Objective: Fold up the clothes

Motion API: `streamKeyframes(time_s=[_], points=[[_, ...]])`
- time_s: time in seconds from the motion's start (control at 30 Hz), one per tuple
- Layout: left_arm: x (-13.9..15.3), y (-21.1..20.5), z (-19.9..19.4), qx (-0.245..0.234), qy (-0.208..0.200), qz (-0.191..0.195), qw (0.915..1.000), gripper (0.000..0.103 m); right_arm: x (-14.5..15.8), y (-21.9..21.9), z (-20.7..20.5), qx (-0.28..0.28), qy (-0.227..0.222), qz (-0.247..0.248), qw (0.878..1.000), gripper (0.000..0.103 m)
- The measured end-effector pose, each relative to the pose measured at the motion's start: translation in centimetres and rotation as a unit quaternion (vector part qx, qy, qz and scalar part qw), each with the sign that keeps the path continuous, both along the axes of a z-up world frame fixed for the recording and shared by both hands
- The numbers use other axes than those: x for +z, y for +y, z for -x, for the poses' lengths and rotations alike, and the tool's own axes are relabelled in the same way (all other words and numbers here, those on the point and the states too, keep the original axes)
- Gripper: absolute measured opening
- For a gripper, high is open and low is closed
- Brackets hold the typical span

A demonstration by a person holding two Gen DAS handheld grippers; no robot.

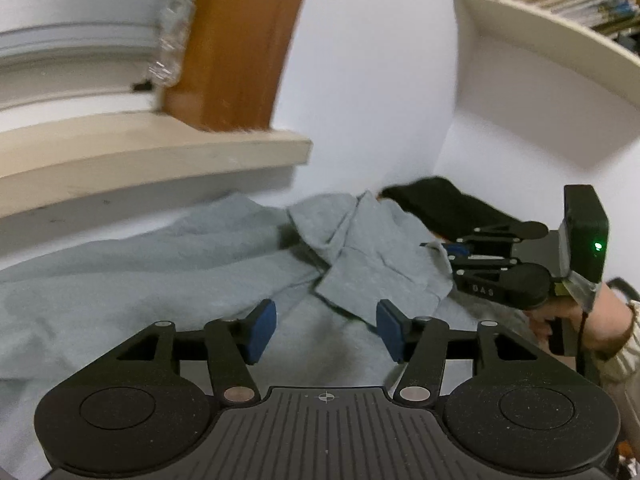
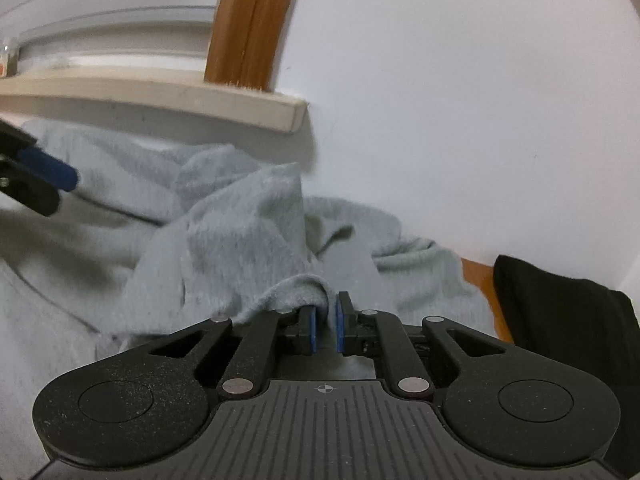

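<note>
- Grey garment [image 1: 160, 272] – soft knit, sweatshirt-type – lies rumpled across most of the surface below the window sill [image 1: 160, 160], up against the white wall [image 1: 380, 80]. What it rests on is covered; can't tell if desk or bed.
- Not flat: a bunched ridge of cloth w/ overlapping flaps stands up mid-scene, toward the far right. Not a tidy fold as it lies.
- Right claw [image 2: 325, 322]: blue pads nearly together, w/ a pinch of the grey fabric's edge btwn them; cloth drapes up and away to the left from the grip. A hand [image 1: 576, 320] holds it from the right.
- Left claw [image 1: 326, 330]: jaws wide apart, nothing btwn them, hovering just over the near part of the garment, pointing at the bunched ridge.
- Black garment [image 2: 568, 308] lies at far right by the wall, apart from the grey one; a strip of orange-brown surface shows btwn them.
- Shelf [image 1: 560, 40] w/ books high right, wooden frame [image 1: 240, 40] by the window – both clear of the work.
- Handling, my read: light, limp, no stiffness – will sag and trail wherever it's lifted, so one grip point won't spread it. Fleecy knit prob. grips well in the pads, not slippery, nothing fragile.
- Where to hold: edges/corners (hem, cuff, shoulder seam), single layer if poss.; a grab into the ridge risks taking several layers at once.
</note>
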State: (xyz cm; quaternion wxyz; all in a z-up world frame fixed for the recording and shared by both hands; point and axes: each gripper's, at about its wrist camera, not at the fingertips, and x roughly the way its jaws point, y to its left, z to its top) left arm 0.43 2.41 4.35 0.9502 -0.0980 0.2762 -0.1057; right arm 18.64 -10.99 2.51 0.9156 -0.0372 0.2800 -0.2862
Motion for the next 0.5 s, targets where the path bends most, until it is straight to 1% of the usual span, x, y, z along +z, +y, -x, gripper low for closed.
streamKeyframes(time_s=[0.07,0.1,0.17,0.23,0.33,0.37,0.47,0.5], points=[[-0.5,-0.4,-1.6,-0.003,0.007,0.006,1.0,0.063,-0.3,0.1,0.0,0.002,0.0,-0.002,1.0,0.012],[-0.7,-0.6,-2.4,-0.004,0.008,0.008,0.9999,0.066,-0.3,0.0,0.0,0.003,-0.001,-0.001,1.0,0.012],[-1.1,-0.8,-4.0,-0.01,0.015,0.011,0.9998,0.068,-0.6,-0.1,0.0,0.004,-0.001,-0.003,1.0,0.012],[-1.8,-1.0,-5.5,-0.02,0.031,0.01,0.9993,0.076,-0.7,-0.2,0.0,0.005,0.0,-0.004,1.0,0.012],[-2.9,-1.1,-7.5,-0.039,0.056,0.013,0.9976,0.076,-0.9,-0.3,0.0,0.008,0.002,-0.004,1.0,0.012],[-3.1,-1.1,-7.7,-0.042,0.056,0.018,0.9974,0.076,-1.0,-0.4,0.0,0.009,0.002,-0.004,1.0,0.012],[-3.3,-0.8,-7.9,-0.055,0.052,0.037,0.9965,0.073,-1.1,-0.3,0.0,0.01,0.003,-0.002,1.0,0.015],[-3.4,-0.7,-7.8,-0.057,0.055,0.041,0.996,0.054,-1.1,-0.3,0.1,0.01,0.002,0.0,1.0,0.016]])
